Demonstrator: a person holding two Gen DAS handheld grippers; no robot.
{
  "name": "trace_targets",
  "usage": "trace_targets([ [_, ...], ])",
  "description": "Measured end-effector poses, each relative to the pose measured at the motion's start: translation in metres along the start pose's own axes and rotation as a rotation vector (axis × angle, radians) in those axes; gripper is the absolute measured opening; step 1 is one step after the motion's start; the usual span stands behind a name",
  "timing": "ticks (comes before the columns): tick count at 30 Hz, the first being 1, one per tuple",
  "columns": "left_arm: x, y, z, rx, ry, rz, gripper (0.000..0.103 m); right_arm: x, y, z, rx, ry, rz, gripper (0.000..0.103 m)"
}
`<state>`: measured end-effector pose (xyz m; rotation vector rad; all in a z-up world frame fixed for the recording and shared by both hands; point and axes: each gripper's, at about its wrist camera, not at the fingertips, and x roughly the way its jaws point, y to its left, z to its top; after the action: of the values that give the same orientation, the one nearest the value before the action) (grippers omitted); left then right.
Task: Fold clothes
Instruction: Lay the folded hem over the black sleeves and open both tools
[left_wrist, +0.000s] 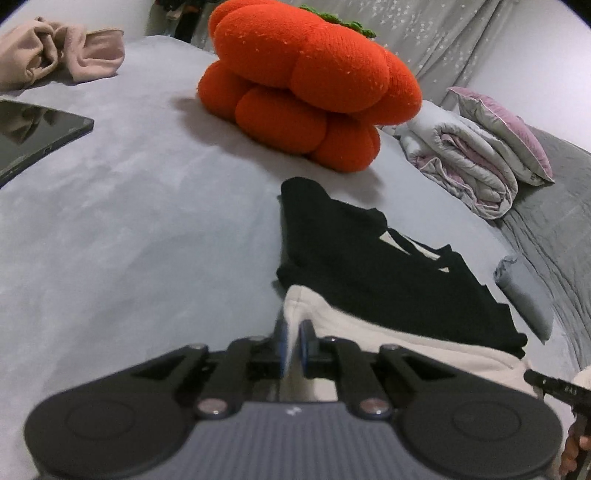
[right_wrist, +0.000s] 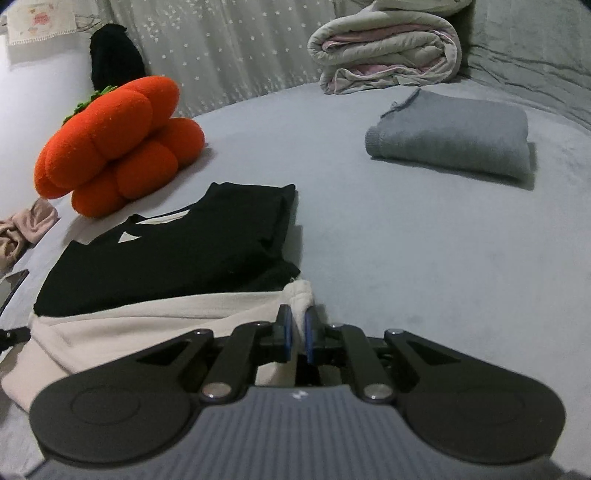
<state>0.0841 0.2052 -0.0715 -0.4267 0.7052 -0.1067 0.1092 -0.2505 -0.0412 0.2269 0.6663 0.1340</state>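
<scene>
The cream garment (right_wrist: 155, 325) is lying on the grey bedsheet (left_wrist: 129, 221), its far edge tucked against the near edge of the black garment (right_wrist: 173, 251), which is lying flat on the side of it away from me. I am holding both of its near corners. My left gripper (left_wrist: 293, 345) is reaching forward low over the sheet, almost level with it, and its two blue-padded fingers (left_wrist: 282, 345) are pinching together on the left corner of the cream garment, with the cloth bunching up between them. My right gripper (right_wrist: 297, 336) is doing the same at the right corner, lying low and pointing forward, fingers closing on a small bunched fold of the cream cloth.

In the left wrist view, a bit of the right gripper's black body and a hand (left_wrist: 574, 448) are showing beyond the cream garment's right end.

Beyond the black garment, the orange pumpkin cushion (left_wrist: 310, 85) is sitting on the sheet. To the right of the black garment, well apart from it, a folded grey garment (right_wrist: 450, 142) is resting, with a rolled quilt (right_wrist: 388, 51) behind that. To the left of the black garment, a pink garment (left_wrist: 62, 51) is lying crumpled and a dark tablet (left_wrist: 33, 129) is lying flat.
</scene>
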Motion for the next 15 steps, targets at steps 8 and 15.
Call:
trace_targets([
  [8, -0.018, -0.010, 0.004, -0.011, -0.043, -0.011, 0.043, -0.021, 0.002, 0.001, -0.011, -0.018, -0.008, 0.034],
  [15, -0.028, -0.024, 0.002, 0.044, -0.028, -0.050, 0.044, -0.038, 0.008, 0.003, -0.022, -0.035, 0.045, 0.039],
])
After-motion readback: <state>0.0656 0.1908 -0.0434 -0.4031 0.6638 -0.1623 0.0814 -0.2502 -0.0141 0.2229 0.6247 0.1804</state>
